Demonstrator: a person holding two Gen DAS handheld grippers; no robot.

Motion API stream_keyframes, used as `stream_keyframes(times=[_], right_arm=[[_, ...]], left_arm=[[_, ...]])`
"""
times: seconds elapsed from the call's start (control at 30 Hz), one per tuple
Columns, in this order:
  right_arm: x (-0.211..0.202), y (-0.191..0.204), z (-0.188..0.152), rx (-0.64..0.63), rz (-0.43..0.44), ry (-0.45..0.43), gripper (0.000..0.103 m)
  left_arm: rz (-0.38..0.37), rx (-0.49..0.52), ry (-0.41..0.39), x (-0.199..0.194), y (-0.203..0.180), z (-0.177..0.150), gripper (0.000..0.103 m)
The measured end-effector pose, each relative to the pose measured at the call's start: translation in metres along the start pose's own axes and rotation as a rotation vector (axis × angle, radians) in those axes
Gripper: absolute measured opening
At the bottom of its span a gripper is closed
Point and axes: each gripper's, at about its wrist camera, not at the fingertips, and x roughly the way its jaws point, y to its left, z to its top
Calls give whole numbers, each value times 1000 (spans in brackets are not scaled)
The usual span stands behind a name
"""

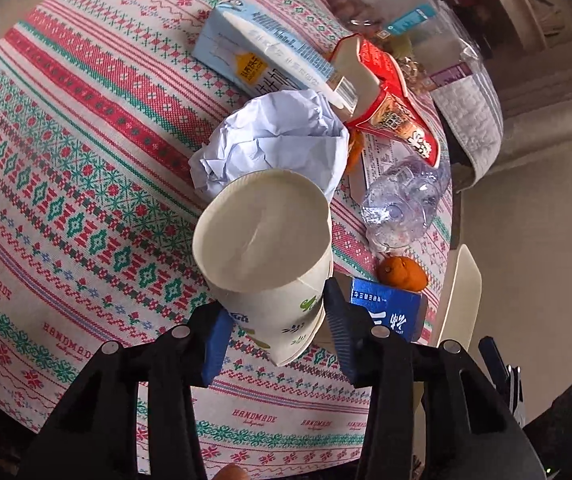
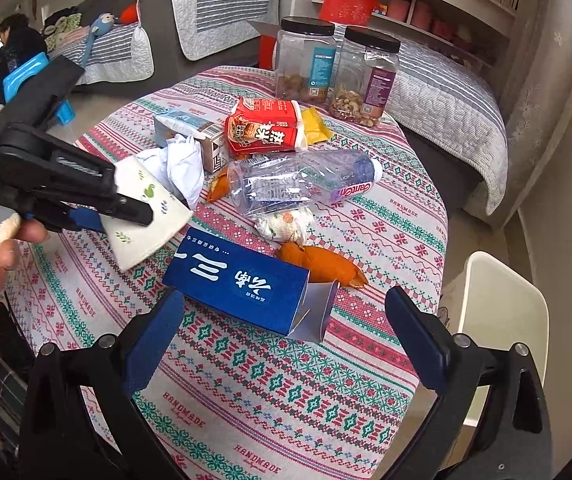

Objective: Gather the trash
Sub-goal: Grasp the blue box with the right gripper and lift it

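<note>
My left gripper [image 1: 276, 332] is shut on a white paper cup [image 1: 266, 248] and holds it tilted above the table; the cup also shows in the right wrist view [image 2: 146, 212]. My right gripper [image 2: 286, 332] is open and empty, just in front of a blue carton [image 2: 242, 280]. Behind lie orange peel [image 2: 322, 264], a crushed clear bottle [image 2: 302, 184], crumpled white paper [image 2: 182, 168], a red snack bag [image 2: 264, 130], a pale blue milk carton [image 1: 262, 52] and a small crumpled wrapper [image 2: 284, 222].
The round table has a patterned cloth [image 2: 270, 384]. Two nut jars [image 2: 306, 60] [image 2: 366, 76] stand at its far edge. A white bin [image 2: 498, 312] stands beside the table at right. Sofas [image 2: 446, 92] surround it.
</note>
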Motion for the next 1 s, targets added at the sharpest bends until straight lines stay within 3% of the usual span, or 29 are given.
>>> stream_keyframes(times=[0.2, 0.37, 0.6, 0.83, 1.0], right_arm=[[3, 3, 1, -13, 17, 4, 96], [11, 18, 7, -66, 41, 3, 96], [45, 56, 12, -282, -17, 45, 96], [80, 71, 8, -472, -11, 121, 96], [94, 68, 10, -420, 57, 158, 83]], left_arm=[[-34, 54, 13, -23, 10, 1, 44], [31, 135, -10, -41, 8, -5, 44], [121, 257, -79, -55, -5, -9, 44], [145, 276, -85, -57, 1, -8, 44], [140, 260, -95, -61, 6, -3, 44]])
